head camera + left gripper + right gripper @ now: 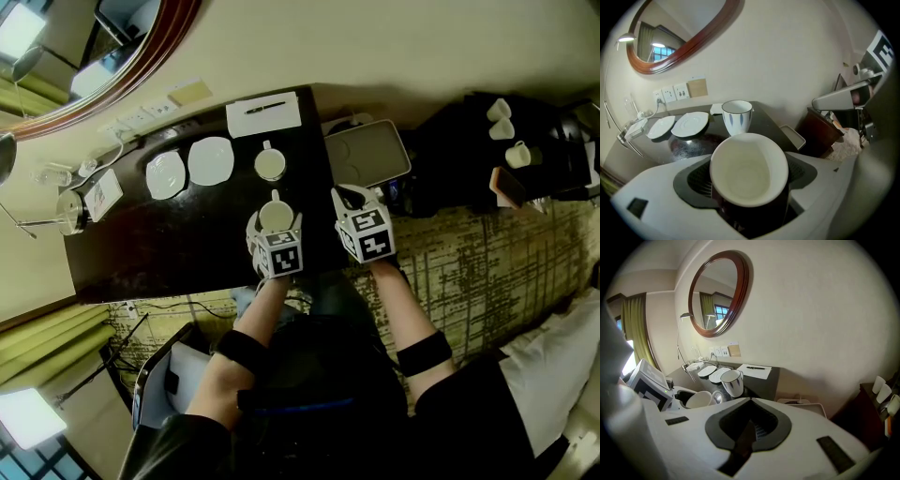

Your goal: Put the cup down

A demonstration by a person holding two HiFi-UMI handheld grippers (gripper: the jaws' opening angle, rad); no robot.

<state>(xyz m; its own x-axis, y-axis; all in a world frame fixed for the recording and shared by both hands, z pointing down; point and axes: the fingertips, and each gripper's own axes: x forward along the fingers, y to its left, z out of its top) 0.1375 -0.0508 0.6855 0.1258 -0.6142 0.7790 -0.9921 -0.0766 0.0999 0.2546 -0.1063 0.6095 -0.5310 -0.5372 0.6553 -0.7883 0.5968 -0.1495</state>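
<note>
Holding a white cup in the left gripper, fingers spread wide and pressing on its sides, over the dark tabletop near its front edge; contact with the tabletop not clear. Standing just behind it, a striped cup, with saucers lying further left. Hovering alongside, the right gripper, fingers pressed together on nothing.
</note>
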